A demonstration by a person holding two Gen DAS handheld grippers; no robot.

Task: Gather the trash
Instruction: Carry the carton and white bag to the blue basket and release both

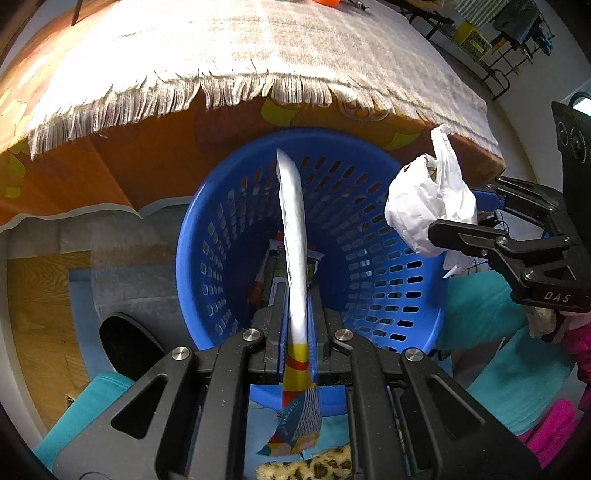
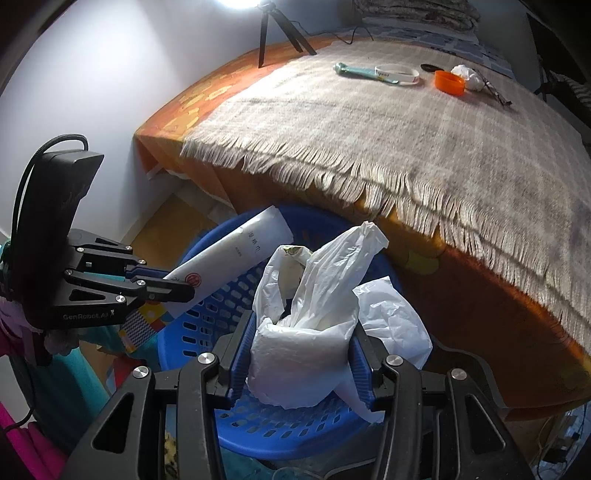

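Note:
A blue perforated basket (image 1: 369, 236) stands on the floor against the bed; it also shows in the right wrist view (image 2: 207, 325). My left gripper (image 1: 297, 306) is shut on a flat white wrapper (image 1: 293, 229) with a colourful end, held edge-on over the basket; the wrapper shows from the side in the right wrist view (image 2: 236, 254). My right gripper (image 2: 299, 350) is shut on a crumpled white plastic bag (image 2: 310, 325), held over the basket's rim; the bag appears at the right in the left wrist view (image 1: 424, 203). Other wrappers (image 1: 266, 273) lie in the basket.
The bed carries a fringed beige blanket (image 2: 406, 122) over an orange sheet (image 2: 480, 295). On the blanket lie a teal tube (image 2: 354, 70), a white wristband (image 2: 397, 74), an orange cap (image 2: 448, 83) and a crumpled white tissue (image 2: 471, 77). A small tripod (image 2: 280, 33) stands at the far edge.

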